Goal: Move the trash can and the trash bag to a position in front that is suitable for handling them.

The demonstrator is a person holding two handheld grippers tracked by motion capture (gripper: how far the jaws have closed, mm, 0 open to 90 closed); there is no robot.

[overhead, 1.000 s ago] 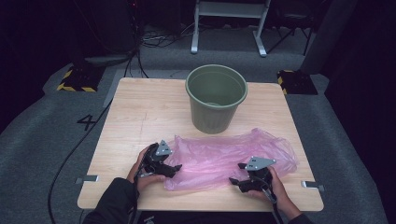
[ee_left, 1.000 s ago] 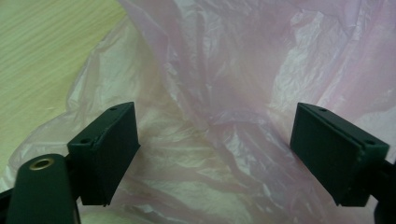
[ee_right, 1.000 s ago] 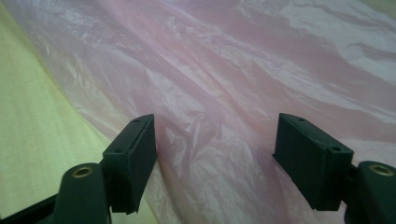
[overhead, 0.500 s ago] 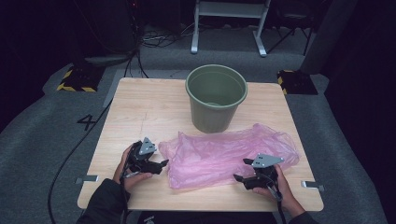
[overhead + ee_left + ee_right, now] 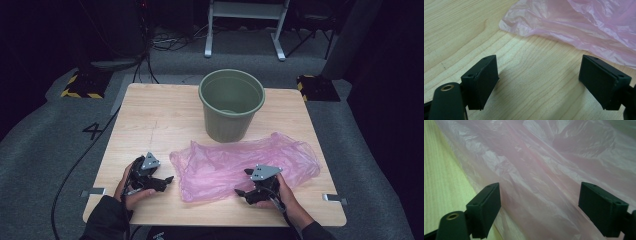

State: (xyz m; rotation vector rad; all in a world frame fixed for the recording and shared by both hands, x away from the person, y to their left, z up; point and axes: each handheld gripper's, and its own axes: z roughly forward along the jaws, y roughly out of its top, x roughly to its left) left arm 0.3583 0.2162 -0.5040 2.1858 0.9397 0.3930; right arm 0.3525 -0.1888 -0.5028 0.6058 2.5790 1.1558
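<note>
A crumpled pink plastic bag [image 5: 240,165] lies flat on the wooden table [image 5: 155,120], just in front of an upright green bucket [image 5: 231,105]. My left gripper [image 5: 167,180] rests over bare wood, open, a short way left of the bag's left edge. In the left gripper view the left gripper [image 5: 539,80] has nothing between its jaws, and the bag [image 5: 579,25] lies ahead of them. My right gripper [image 5: 241,192] sits at the bag's front edge, its jaws having just been opening. In the right gripper view the right gripper [image 5: 539,202] stands wide over the bag [image 5: 549,170], its pads off the film.
The bucket stands at the table's back middle, its inside dark. Metal brackets [image 5: 92,192] [image 5: 332,197] stick out at the front corners. A white stand [image 5: 245,25] and cables are on the floor behind the table.
My left gripper drew away leftward from the bag's edge onto bare wood. The right gripper shifted left along the bag's front edge. The bag lies a little flatter.
</note>
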